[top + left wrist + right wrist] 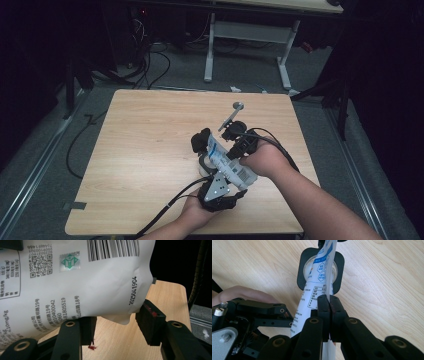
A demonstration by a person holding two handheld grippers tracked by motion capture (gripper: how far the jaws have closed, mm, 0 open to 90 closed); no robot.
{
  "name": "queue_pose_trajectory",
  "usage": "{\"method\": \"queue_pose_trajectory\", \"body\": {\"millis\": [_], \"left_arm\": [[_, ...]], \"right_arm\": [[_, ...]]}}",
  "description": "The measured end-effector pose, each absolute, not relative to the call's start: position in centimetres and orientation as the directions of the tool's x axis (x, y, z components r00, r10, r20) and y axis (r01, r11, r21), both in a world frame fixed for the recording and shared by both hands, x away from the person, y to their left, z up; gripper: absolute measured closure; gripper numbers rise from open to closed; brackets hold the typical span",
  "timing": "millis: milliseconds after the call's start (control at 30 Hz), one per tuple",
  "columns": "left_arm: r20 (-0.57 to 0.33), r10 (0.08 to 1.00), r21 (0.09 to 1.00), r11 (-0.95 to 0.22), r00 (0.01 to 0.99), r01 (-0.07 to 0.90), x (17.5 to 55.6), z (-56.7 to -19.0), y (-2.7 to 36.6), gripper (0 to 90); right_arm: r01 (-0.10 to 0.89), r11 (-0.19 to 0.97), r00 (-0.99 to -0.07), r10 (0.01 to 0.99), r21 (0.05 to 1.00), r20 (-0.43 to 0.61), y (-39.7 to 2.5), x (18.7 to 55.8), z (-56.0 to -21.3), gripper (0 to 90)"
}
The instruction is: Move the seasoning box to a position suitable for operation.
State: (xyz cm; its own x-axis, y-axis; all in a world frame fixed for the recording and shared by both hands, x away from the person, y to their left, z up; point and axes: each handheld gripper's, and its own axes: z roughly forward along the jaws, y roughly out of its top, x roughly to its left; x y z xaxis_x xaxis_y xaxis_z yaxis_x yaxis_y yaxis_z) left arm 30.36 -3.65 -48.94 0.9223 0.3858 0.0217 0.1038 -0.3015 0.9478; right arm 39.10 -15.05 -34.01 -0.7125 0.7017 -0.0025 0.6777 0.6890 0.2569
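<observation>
While one white printed pouch hangs above the wooden table, two grippers work on it. In the right gripper view the right gripper has its jaws pressed together on the pouch's thin edge. In the left gripper view the left gripper stands spread, the pouch's lower corner sitting between its jaws, seemingly without touching them. Below the pouch sits one black-rimmed round container; its contents are hidden. One metal spoon-like tool lies beyond, though that is hard to make out.

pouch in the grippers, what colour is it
White pouch with black print and a barcode, best in the left gripper view; blue graphics in the right gripper view.
</observation>
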Motion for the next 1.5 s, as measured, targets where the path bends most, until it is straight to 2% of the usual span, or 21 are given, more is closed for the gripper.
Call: {"method": "queue_pose_trajectory", "body": {"millis": [1500], "left_arm": [[0.013, 0.375, 0.953, -0.286, 0.927, 0.102, 30.34, -48.38, -3.58, 52.6]], "right_arm": [[0.683, 0.682, -0.707, 0.707, 0.262, 0.002, -15.27, 38.97, -33.39, 89.0]]}}
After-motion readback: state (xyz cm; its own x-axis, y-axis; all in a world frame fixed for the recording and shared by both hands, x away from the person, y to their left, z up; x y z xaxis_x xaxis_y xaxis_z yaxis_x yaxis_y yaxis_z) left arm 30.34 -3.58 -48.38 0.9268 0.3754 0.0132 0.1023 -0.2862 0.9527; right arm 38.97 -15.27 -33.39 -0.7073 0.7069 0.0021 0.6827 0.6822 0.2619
